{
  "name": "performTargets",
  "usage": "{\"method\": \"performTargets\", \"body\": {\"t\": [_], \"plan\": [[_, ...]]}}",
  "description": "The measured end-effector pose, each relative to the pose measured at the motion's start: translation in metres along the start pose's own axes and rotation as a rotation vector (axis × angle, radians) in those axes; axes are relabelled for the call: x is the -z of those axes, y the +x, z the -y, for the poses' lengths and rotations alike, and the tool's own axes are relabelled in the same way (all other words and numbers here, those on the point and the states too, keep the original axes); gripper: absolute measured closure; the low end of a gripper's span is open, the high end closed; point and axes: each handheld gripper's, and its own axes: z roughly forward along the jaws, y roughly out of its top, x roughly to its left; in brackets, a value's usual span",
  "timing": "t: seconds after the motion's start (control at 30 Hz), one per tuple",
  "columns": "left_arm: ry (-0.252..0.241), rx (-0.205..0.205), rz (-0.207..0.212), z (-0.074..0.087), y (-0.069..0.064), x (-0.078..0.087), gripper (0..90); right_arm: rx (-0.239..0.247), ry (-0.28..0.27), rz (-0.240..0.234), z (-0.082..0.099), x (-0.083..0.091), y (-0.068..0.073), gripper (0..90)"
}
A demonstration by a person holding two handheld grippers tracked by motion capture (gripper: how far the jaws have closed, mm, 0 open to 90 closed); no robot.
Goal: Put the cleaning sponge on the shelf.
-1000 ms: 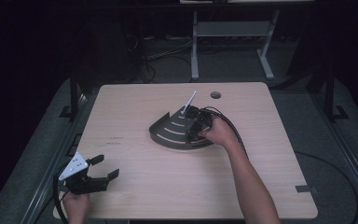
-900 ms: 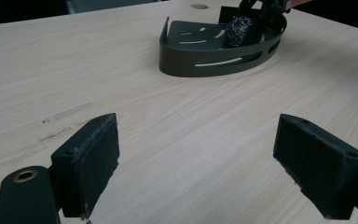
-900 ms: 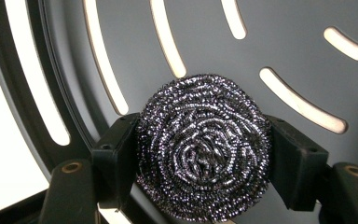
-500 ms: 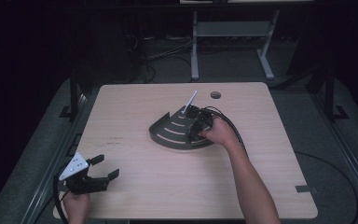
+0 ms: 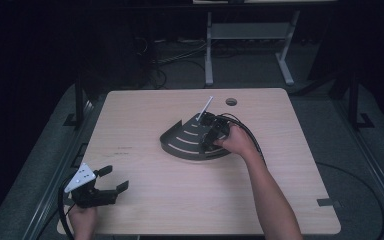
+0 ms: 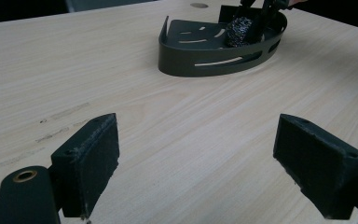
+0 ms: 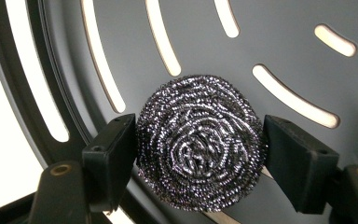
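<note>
The right gripper [image 7: 199,158] has just been opening; its 2 jaws flank the steel wool scourer [image 7: 199,142], which lies in the dark slotted tray [image 5: 182,142] mid-table. The left gripper [image 6: 196,163] hovers spread wide near the table [image 5: 145,200] edge.

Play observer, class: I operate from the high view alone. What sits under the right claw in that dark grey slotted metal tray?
Observer: A round silver steel-wool scourer lies on the dark grey slotted metal tray, between the pads of the right claw, whose jaws have just been opening.
Operator: Is the scourer squashed?
Observer: No, it looks round and full.
Operator: And the left claw?
Observer: The left claw is open and empty, pads wide apart above the light wooden table.
</note>
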Motion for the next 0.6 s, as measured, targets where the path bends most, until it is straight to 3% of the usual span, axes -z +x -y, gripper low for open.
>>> {"method": "performTargets", "body": {"t": [0.6], "plan": [[-0.006, 0.003, 0.003, 0.000, 0.000, 0.000, 13.7, -0.001, -0.034, 0.010, 0.004, 0.020, 0.006, 19.9]]}}
